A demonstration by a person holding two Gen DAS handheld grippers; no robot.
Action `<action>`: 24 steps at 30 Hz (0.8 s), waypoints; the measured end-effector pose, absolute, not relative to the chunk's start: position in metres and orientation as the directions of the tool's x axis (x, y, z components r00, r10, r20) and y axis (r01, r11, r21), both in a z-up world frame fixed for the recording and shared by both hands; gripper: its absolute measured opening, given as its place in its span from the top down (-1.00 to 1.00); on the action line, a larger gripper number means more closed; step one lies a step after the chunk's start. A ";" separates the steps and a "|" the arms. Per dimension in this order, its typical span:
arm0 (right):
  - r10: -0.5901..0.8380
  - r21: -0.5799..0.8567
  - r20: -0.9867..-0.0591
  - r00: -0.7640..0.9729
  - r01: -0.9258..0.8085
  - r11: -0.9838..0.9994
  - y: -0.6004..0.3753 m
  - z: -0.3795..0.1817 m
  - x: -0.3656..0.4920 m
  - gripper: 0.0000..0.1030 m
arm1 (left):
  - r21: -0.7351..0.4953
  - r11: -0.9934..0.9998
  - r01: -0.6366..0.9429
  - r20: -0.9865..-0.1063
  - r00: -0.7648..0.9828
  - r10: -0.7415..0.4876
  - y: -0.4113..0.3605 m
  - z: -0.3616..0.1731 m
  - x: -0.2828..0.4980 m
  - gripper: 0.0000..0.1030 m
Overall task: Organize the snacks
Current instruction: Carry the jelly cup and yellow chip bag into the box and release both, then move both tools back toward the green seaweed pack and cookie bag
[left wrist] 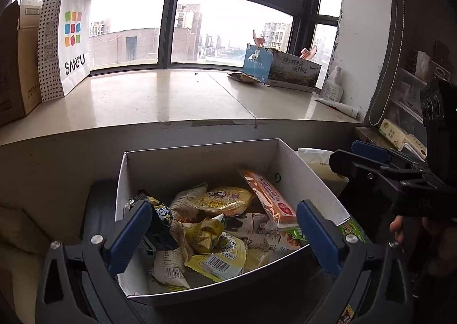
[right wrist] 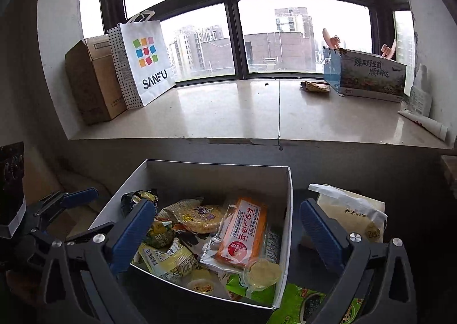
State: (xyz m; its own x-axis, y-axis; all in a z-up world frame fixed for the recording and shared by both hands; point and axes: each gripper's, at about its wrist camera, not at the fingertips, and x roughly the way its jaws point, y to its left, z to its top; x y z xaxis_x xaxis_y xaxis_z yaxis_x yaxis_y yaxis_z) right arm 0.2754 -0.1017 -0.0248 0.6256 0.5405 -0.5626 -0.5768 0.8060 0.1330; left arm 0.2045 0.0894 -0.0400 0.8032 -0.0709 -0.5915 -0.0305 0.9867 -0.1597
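Both blue fingers [left wrist: 134, 234] of my left gripper [left wrist: 225, 235] stood wide apart with nothing between the pads, hovering above the white cardboard box [left wrist: 200, 161] of snack packets; an orange flat-cake pack [left wrist: 270, 198] leaned against its right wall, a round yellow cake [left wrist: 225, 199] lay mid-pile, and the right gripper [left wrist: 371, 161] showed at the frame's right edge

From the right wrist, my right gripper's jaws were equally spread and empty over the same box, straddling its right wall, a green snack bag [right wrist: 302, 301] lying just outside it, a white plastic bag [right wrist: 351, 209] beside it, below the windowsill [right wrist: 228, 112]
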 end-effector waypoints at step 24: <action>0.587 0.167 -0.526 0.615 -0.602 0.781 -0.217 -0.073 0.103 -1.00 | -0.195 0.973 0.126 -0.518 0.829 -0.211 -0.004 -0.041 0.025 -1.00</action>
State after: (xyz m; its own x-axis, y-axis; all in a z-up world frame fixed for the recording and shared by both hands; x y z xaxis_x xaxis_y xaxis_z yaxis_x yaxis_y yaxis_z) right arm 0.1034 -0.2169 -0.0728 0.6154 0.5872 -0.5258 -0.6020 0.7807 0.1674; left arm 0.0253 -0.0043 -0.0409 0.8287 -0.2112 -0.5183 0.1262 0.9727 -0.1945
